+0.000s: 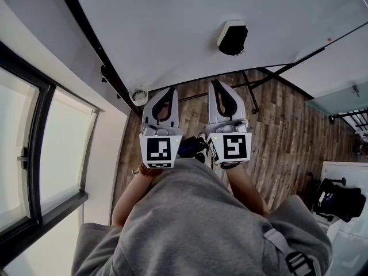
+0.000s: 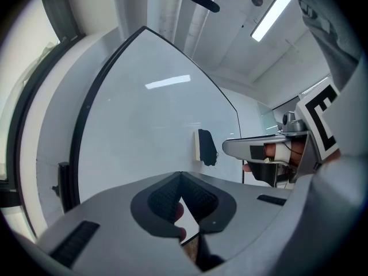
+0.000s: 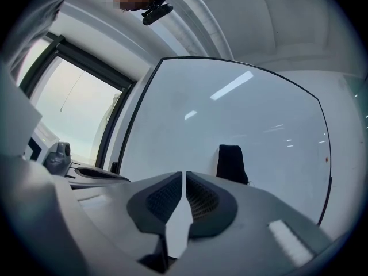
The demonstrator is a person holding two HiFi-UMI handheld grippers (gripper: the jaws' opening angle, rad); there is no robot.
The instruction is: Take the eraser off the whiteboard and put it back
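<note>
Wood-plank floor (image 1: 287,131) — window (image 1: 34,154) at left

A whiteboard (image 1: 190,16) stands ahead of the person, with the eraser (image 1: 233,39) on its face, toward the right side. The left gripper (image 1: 165,92) and right gripper (image 1: 218,85) sit side by side in front of the board, both well apart from the eraser, which lies ahead and slightly right of the right gripper. A window (image 1: 23,154) runs along the left. The floor (image 1: 287,137) lies below, with the board's stand leg (image 1: 250,91) on it.
</note>
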